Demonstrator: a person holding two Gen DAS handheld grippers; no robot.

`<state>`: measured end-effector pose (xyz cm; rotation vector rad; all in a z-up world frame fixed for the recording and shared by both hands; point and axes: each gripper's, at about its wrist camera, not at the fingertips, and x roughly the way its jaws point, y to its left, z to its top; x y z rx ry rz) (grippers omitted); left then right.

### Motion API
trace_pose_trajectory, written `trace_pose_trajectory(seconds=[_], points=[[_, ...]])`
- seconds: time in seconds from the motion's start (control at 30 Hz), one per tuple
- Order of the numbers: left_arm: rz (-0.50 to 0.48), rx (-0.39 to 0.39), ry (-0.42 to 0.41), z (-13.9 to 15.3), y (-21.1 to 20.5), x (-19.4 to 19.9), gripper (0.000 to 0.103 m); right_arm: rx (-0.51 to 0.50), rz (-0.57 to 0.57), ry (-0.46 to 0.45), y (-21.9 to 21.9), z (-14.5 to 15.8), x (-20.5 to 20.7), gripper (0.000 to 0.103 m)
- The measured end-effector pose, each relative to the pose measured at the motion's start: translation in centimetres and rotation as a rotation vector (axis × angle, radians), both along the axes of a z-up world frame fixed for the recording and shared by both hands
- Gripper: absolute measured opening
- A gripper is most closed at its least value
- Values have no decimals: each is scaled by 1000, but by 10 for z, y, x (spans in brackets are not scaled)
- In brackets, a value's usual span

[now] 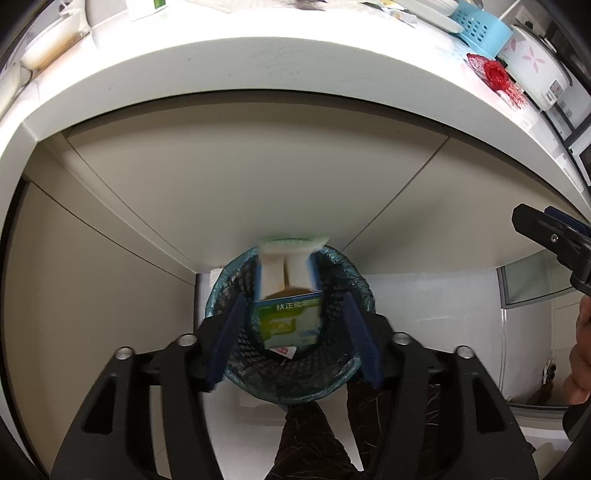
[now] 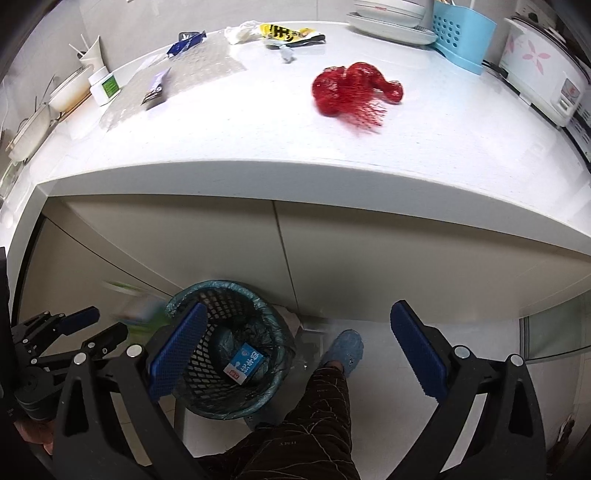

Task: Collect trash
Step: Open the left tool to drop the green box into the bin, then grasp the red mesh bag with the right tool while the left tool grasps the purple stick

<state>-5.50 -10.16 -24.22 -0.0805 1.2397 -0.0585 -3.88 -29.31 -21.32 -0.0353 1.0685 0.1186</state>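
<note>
As green carton [image 1: 286,321] drops clear into bin [image 1: 236,373], my left gripper [image 1: 291,332] and right gripper [image 2: 299,354] gape empty; next, red mesh net [image 2: 351,92]: light, floppy, snaggy; pinch bunched middle.

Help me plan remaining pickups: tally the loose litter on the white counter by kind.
Printed plastic wrappers, yellow, blue, dark: 3
Red plastic mesh net: 1
Clear bubble-wrap sheet: 1
Crumpled white paper wad: 1
Total: 6
</note>
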Motion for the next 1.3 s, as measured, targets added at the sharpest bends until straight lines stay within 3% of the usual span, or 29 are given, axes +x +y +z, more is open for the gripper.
trace_pose_trajectory(seconds=[0.17,0.27,0.5,0.87,1.3], points=[[11,-4,-2,8,-1,2,70,1,-8,0,-5,1,2,95],[34,-16,-19,20,1,3,81,4,-13,-11,-10,8,3,95],[99,-34,-108,76,4,11,97,26,-37,-61,-22,46,9,95],[133,-16,-205,147,13,39,97,29,-39,-153,-30,116,21,95],[177,25,-217,179,14,102,96,25,-27,-156,-29,134,58,95]])
